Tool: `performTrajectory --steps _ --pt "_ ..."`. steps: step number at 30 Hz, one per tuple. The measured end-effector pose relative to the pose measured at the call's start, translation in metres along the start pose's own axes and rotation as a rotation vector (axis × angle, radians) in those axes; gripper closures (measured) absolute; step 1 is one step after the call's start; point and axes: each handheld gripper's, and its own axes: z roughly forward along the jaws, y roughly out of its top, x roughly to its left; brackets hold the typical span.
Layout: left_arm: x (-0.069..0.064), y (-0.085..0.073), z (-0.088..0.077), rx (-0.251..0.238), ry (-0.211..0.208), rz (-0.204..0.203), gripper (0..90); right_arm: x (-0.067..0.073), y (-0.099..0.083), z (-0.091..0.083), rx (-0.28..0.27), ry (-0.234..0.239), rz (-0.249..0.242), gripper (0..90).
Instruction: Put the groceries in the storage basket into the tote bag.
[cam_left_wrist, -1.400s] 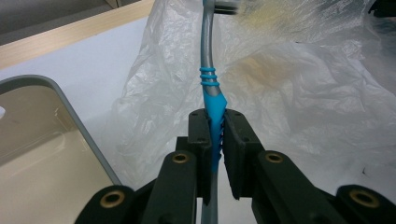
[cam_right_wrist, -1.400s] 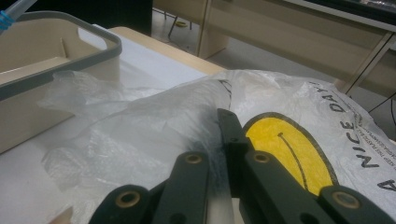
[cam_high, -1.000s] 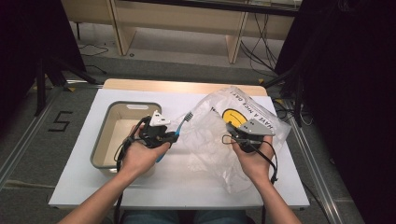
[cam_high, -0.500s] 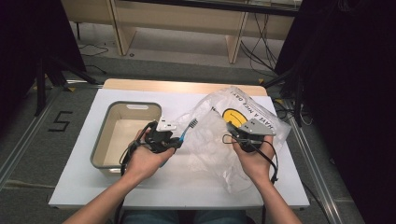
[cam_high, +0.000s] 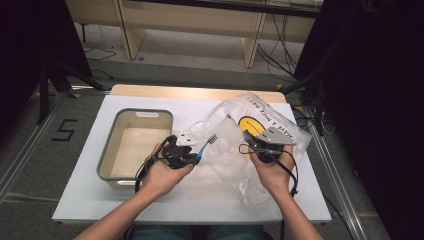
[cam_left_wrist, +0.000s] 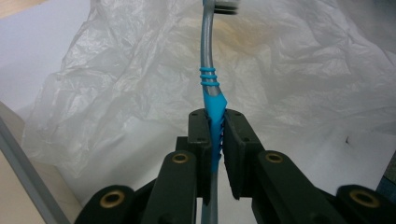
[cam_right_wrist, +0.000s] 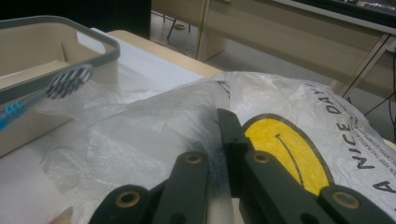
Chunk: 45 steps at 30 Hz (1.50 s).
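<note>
Left gripper view, blue-and-grey toothbrush (cam_left_wrist: 211, 100) clamped in left gripper (cam_left_wrist: 215, 122), over plastic bag (cam_left_wrist: 299, 84) right of tub (cam_high: 134, 145), bristles cut off, right gripper (cam_right_wrist: 223, 122) pinching bag film.

A blue and grey toothbrush (cam_left_wrist: 211, 100) with dark bristles is seen. The translucent white plastic bag (cam_high: 235, 150) is printed with a yellow smiley face and black lettering. The beige bin (cam_high: 134, 145) is rimmed in grey.

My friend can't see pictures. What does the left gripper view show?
Two black jaws pinch the blue grip of a toothbrush, whose grey neck rises to the bristle head at the top edge. Behind it lies a crumpled clear plastic bag on the white table.
</note>
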Motion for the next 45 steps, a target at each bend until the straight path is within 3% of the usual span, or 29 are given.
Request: performTrajectory --steps 20,45 --pt "-0.012 -0.008 0.022 0.084 -0.005 0.04 81.2 0.0 0.001 -0.001 -0.007 -0.001 0.005 90.0" --pt "-0.026 -0.002 0.05 0.125 -0.015 0.067 81.2 0.001 0.002 -0.002 -0.016 0.003 0.0 90.0"
